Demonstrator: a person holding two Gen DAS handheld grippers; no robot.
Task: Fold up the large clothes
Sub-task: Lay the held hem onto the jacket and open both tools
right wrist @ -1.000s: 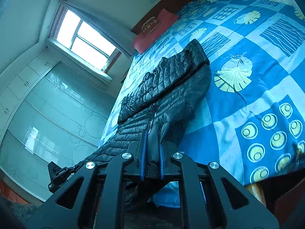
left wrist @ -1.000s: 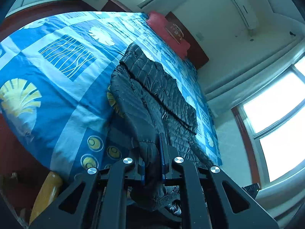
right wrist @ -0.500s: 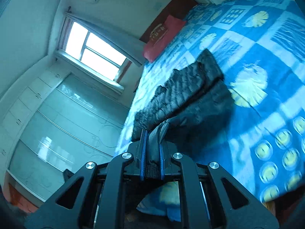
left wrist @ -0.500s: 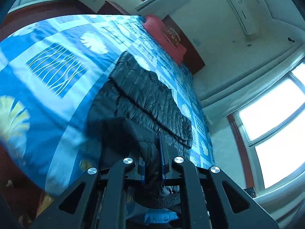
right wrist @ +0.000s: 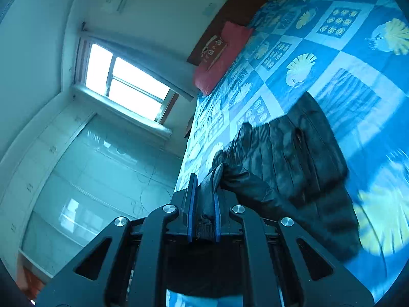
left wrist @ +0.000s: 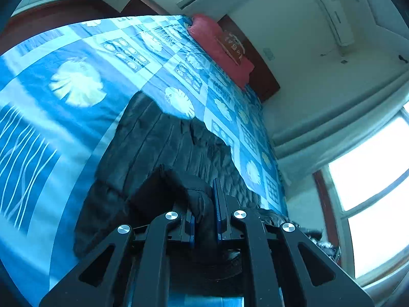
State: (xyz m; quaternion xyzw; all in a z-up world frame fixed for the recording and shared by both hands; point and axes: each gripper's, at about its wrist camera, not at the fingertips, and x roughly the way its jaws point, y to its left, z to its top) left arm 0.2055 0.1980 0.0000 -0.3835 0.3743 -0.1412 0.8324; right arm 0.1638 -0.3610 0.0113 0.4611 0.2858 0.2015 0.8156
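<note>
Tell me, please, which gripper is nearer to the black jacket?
Neither: the left gripper and the right gripper are each shut on the black jacket, whose quilted body lies ahead of both on the bed.

both wrist views overlook bed [left wrist: 76, 81], blurred.

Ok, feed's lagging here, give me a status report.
Both hand-held grippers, left and right, shut on black puffer jacket. Jacket doubling over on bed. Nothing in the way.
</note>
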